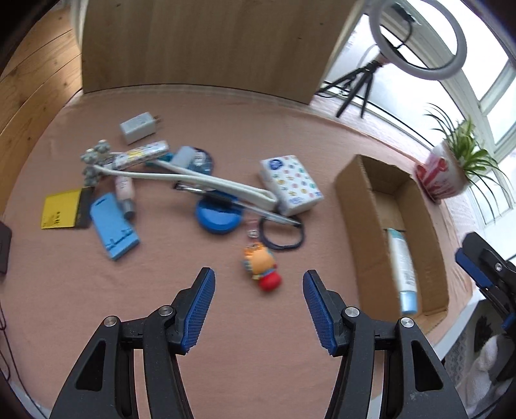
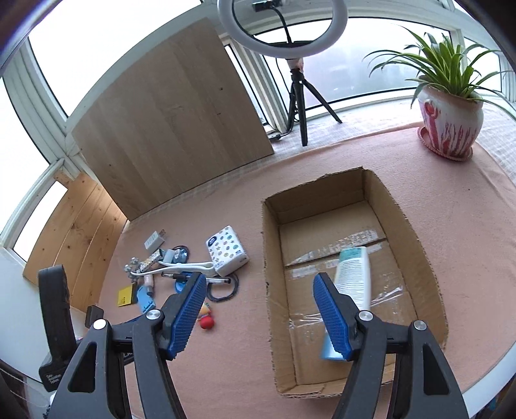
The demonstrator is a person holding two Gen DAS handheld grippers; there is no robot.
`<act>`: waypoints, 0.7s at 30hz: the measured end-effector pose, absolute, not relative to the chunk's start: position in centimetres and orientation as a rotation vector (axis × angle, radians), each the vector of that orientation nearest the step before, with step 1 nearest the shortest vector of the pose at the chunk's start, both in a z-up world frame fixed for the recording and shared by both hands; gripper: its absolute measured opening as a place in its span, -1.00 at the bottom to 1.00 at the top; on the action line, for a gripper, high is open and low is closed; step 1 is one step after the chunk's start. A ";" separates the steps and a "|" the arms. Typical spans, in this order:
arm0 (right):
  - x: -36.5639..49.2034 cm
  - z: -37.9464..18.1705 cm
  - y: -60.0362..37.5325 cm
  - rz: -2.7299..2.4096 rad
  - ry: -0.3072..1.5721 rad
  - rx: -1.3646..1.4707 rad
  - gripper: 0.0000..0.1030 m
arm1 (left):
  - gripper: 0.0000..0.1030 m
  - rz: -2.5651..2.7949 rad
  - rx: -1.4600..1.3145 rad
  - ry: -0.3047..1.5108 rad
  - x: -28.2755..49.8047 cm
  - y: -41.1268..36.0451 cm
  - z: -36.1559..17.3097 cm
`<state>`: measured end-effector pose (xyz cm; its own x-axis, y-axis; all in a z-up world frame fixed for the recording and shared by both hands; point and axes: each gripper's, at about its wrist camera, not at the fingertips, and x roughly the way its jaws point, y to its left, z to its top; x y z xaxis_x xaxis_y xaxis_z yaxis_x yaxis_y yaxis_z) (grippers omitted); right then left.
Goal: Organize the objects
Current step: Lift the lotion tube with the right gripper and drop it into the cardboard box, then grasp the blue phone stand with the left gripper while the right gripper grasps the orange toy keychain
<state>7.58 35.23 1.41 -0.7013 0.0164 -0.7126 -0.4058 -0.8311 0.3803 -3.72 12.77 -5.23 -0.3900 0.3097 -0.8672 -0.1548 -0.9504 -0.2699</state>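
Right wrist only: potted plant's saucer [image 2: 445,154].

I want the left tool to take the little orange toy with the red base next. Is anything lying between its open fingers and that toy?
Nothing visible. The left tool is open and empty, and the orange toy lies alone on bare pink cloth just ahead of its fingertips. The black hair tie lies beyond the toy, not in front.

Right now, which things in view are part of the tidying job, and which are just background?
Job: cardboard box, tube inside it, tissue pack, toy figure, hair tie, charger.
Background: potted plant, ring light, wooden board.
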 end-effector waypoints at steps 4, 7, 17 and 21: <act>5.9 0.8 32.9 2.615 0.762 -1.168 0.27 | 0.18 2.466 -1.652 -0.272 -5.5 7.7 -7.5; 4.9 0.0 31.2 2.629 0.782 -1.246 0.27 | 0.17 2.501 -1.708 -0.301 -6.7 4.9 -8.7; 1.7 -3.1 26.9 2.607 0.770 -1.453 0.27 | 0.31 2.517 -1.835 -0.435 -10.1 0.9 -11.6; 1.0 -3.9 26.5 2.594 0.744 -1.486 0.27 | 0.31 2.547 -1.846 -0.401 -11.0 0.8 -11.9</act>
<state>0.97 26.50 -3.86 -0.5330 -0.1817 -0.8263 -0.2838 -0.8817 0.3770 -11.03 0.83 -11.90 -0.3223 0.1237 -0.9385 0.1709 -0.9675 -0.1862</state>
